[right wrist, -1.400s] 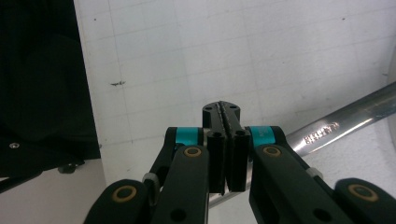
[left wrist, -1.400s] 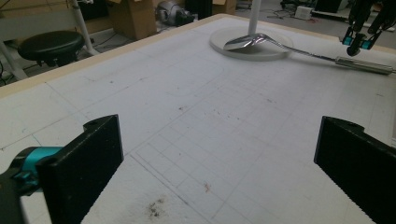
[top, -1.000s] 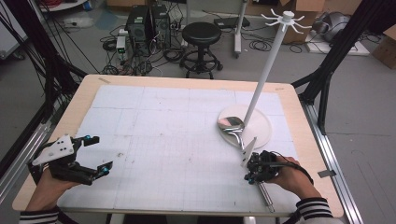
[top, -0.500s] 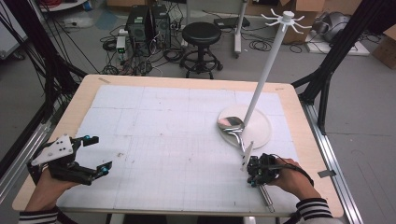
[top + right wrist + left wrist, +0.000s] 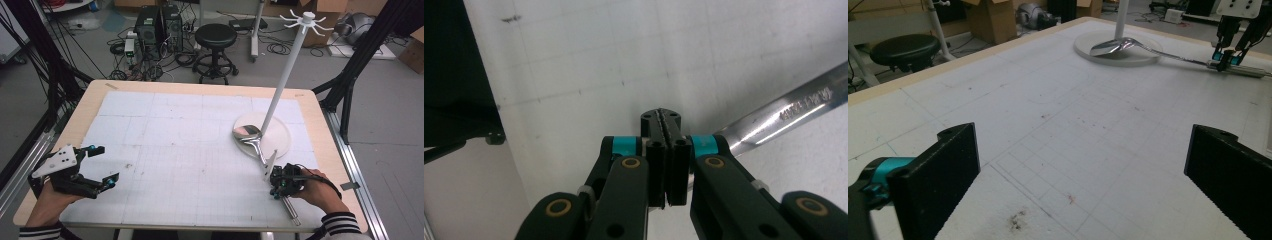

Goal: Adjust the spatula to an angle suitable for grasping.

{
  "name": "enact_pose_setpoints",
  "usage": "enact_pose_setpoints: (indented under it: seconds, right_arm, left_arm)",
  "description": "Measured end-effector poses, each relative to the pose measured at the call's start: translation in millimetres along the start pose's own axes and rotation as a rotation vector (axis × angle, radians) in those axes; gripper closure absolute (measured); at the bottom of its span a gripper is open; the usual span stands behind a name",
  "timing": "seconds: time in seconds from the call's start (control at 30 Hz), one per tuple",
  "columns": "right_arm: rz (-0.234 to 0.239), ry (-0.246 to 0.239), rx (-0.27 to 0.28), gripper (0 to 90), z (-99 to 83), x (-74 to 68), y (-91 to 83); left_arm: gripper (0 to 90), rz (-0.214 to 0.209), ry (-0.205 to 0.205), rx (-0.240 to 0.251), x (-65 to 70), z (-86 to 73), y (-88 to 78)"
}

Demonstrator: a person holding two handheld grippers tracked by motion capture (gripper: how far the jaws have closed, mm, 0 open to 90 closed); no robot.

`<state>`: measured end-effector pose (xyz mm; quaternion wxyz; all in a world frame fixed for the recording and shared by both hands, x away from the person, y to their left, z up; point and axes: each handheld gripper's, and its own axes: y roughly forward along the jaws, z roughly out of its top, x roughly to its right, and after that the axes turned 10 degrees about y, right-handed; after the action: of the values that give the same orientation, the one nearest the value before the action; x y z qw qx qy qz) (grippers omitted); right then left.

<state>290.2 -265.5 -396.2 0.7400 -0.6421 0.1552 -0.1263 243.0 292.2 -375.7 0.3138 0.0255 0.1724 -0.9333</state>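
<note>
Down at the lower right of the high view, the right gripper (image 5: 280, 187) points straight down at the table, jaws pressed flat together. Its own view shows the two black pads meeting face to face with the steel handle running past behind them, so whether they actually pinch the ladle (image 5: 260, 147) is not clear; they look closed beside or over the handle rather than around it. At lower left the left gripper (image 5: 102, 165) hovers above the mat (image 5: 175, 150), jaws spread wide and empty, well apart from the action.

Moving up the frame, the ladle lies on the mat, its handle end (image 5: 292, 212) near the bottom edge, its shiny bowl (image 5: 247, 132) resting on the round white base (image 5: 280, 142) of the hanging stand (image 5: 287, 70), whose hooked crown (image 5: 306, 19) sits at the upper right.

This looks like the pickup stage: securing the ladle's handle, probably to hang it. The next move calls for a sure hold on that slim, slick handle, then a clean lift without dragging the bowl against the pole.
</note>
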Motion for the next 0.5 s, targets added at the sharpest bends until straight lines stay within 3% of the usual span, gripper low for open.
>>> enact_pose_setpoints:
  seconds: [0.5]
  right_arm:
    - [0.006, 0.080, 0.025, 89.7, -25.2, 19.2, -6.6]
  left_arm:
    - [1.8, -0.002, -0.002, -0.002, 0.1, -0.7, 0.4]
